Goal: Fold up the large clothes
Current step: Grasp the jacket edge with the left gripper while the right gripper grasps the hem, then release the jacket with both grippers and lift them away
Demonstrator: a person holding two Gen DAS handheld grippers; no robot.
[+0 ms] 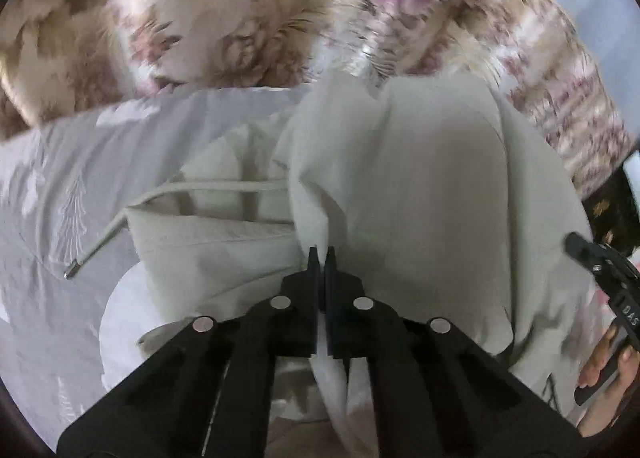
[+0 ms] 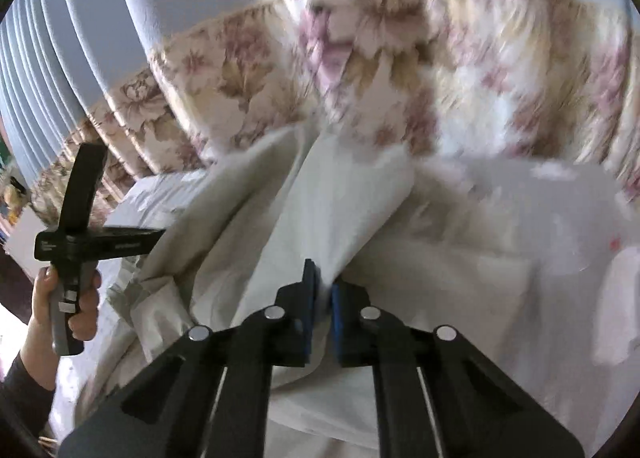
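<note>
- We see our left gripper [image 1: 321,254] closed, pinching a fold of the pale grey-green garment [image 1: 420,186].
- Our right gripper [image 2: 325,278] is clamped on another ridge of the same garment, cloth between its blue pads [image 2: 310,298].
- The garment lies bunched on a white bed sheet [image 1: 48,218], its drawstring [image 1: 104,236] trailing out, with a floral bedspread [image 1: 160,18] beyond.

My left tongs [image 1: 321,254] are matte black, with four round silver pins across their linkage arms. My right tongs [image 2: 325,278] match, but carry blue pads. My left hand [image 2: 66,298] comes out of a dark sleeve [image 2: 22,390]; white lettering marks the right handle.
</note>
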